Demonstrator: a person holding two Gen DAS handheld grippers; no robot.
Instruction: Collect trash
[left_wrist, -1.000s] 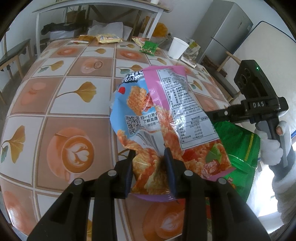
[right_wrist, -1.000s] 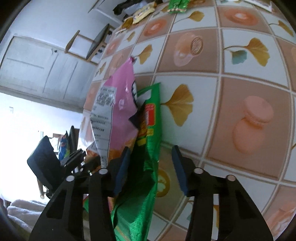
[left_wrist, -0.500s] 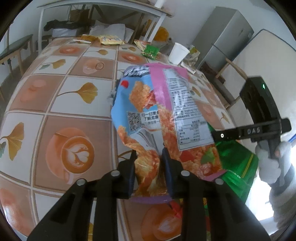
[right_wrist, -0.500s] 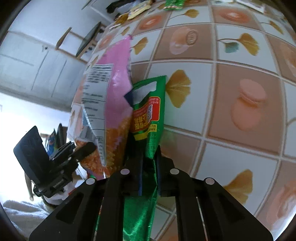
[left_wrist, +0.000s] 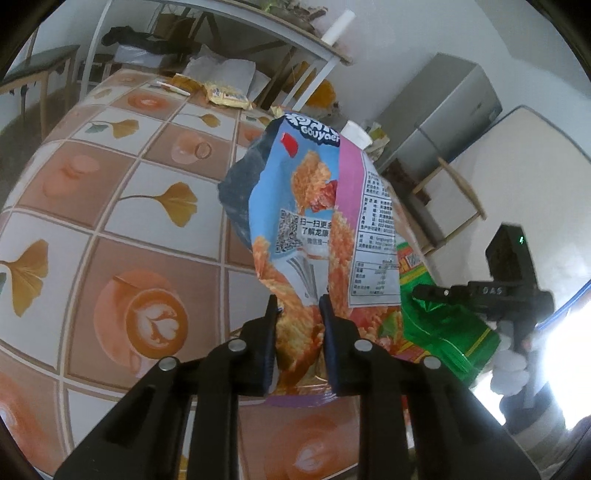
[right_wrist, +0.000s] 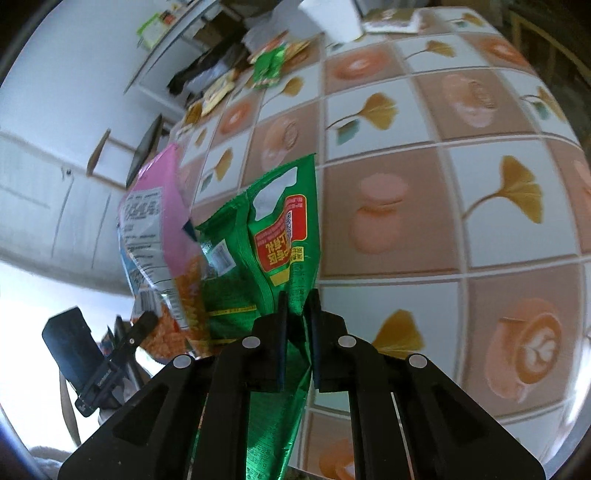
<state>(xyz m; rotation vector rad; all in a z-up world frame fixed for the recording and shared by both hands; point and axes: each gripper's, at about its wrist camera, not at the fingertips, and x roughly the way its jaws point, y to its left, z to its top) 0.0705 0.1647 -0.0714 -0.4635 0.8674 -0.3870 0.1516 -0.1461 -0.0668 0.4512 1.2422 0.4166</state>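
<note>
My left gripper (left_wrist: 297, 306) is shut on a blue and pink snack bag (left_wrist: 314, 221) and holds it upright above the patterned table (left_wrist: 147, 221). My right gripper (right_wrist: 297, 302) is shut on a green snack bag (right_wrist: 277, 236) and holds it lifted off the table (right_wrist: 443, 221), right beside the pink bag (right_wrist: 159, 221). The green bag (left_wrist: 439, 325) and the right gripper show at the right in the left wrist view. The left gripper shows at the lower left in the right wrist view.
More wrappers lie at the table's far end: a yellow packet (left_wrist: 225, 96), a small green packet (right_wrist: 269, 66), and a white cup (right_wrist: 332, 18). A grey cabinet (left_wrist: 439, 110) and a white mattress (left_wrist: 517, 173) stand beyond the table's right edge.
My right gripper closed on the green bag and lifted it off the table. My left gripper raised the blue and pink bag higher.
</note>
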